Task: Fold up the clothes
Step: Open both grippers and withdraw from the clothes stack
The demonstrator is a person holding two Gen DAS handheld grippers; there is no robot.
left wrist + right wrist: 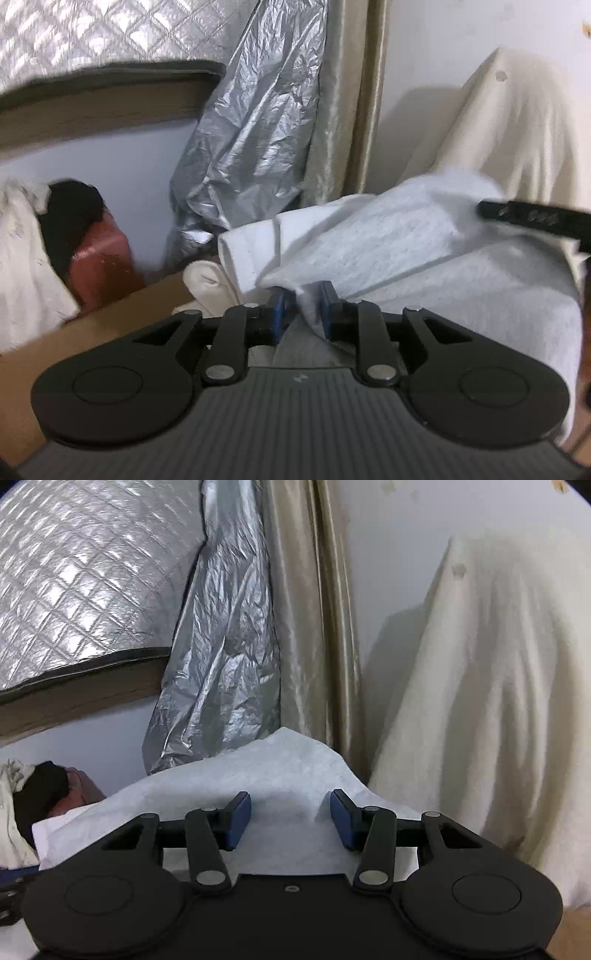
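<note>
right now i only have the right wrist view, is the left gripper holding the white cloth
observer: a fold of the white cloth sits between the left gripper pads, but its jaws stand apart, not clamped on it.
operator: anything next to the cloth on that side
observer: yes, in the left wrist view a rolled cream cloth lies against the white cloth's left edge, on the brown surface.

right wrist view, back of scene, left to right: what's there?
Quilted silver cover → crinkled silver plastic sheet → beige satin curtain → bare wall → cream cloth drape.
</note>
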